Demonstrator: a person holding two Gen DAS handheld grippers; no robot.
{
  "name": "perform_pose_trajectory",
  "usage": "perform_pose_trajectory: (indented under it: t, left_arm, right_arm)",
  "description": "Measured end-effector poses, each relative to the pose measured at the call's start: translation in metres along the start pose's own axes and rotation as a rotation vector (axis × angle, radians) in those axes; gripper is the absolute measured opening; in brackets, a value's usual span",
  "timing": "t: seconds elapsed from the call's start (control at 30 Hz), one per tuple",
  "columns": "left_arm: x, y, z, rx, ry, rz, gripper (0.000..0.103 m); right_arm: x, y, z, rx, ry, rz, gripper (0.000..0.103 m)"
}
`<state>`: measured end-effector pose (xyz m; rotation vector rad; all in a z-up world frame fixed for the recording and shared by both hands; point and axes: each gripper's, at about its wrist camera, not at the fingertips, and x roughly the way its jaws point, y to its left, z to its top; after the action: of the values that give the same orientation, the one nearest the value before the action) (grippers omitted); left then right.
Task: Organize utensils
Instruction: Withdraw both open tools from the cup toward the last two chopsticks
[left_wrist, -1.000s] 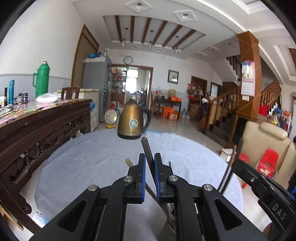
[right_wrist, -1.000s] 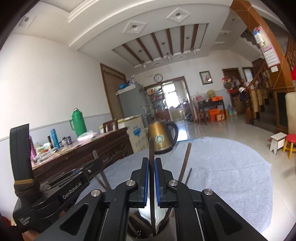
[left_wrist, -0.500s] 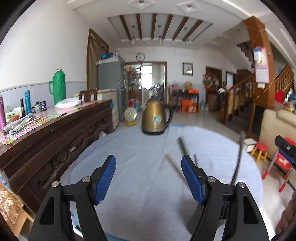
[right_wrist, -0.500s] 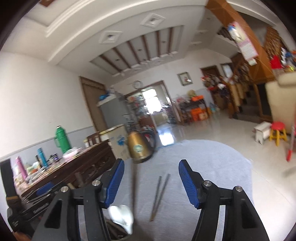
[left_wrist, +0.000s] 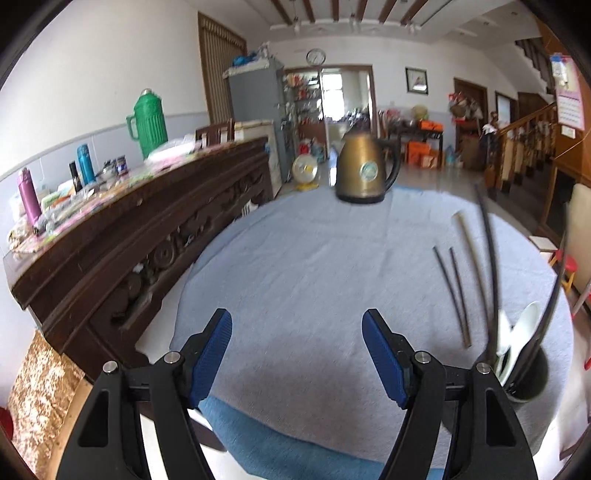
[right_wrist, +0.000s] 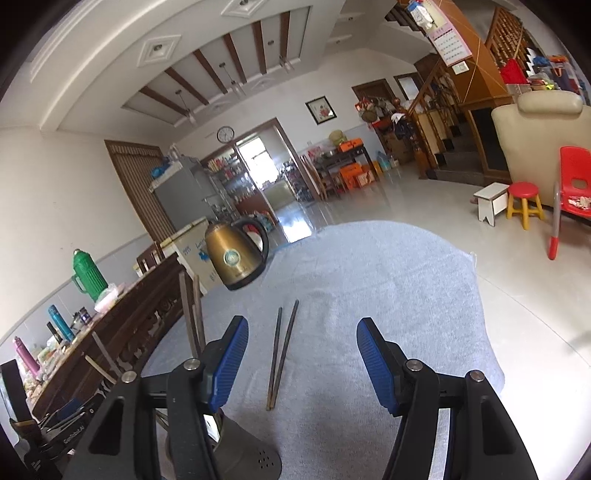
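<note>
A dark utensil holder stands near the table's right front, with a white spoon and long dark chopsticks upright in it. A pair of dark chopsticks lies flat on the grey cloth to its left. My left gripper is open and empty over bare cloth, left of the holder. My right gripper is open and empty above the lying chopsticks. The holder sits low left under its left finger, with chopsticks sticking up.
A brass kettle stands at the table's far side. The round table is covered by a grey cloth. A dark carved sideboard with bottles runs along the left. A red stool and chair stand on the floor to the right.
Both grippers opened and let go of the chopsticks they held, which now stand in the holder. Both grippers have drawn back, the left one moving left of the holder.
</note>
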<state>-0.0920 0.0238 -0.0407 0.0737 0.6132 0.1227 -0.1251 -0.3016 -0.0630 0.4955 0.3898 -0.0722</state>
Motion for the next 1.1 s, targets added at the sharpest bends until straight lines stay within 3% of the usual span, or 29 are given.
perform_pose_trajectory:
  t: [0.47, 1.1]
  left_arm:
    - [0.03, 0.01, -0.01, -0.017, 0.134, 0.01, 0.074]
    - [0.063, 0.007, -0.023, -0.011, 0.293, -0.016, 0.074]
  right_arm:
    - [0.028, 0.0, -0.013, 0.007, 0.117, -0.039, 0.065]
    - [0.045, -0.003, -0.024, 0.018, 0.169, -0.047, 0.065]
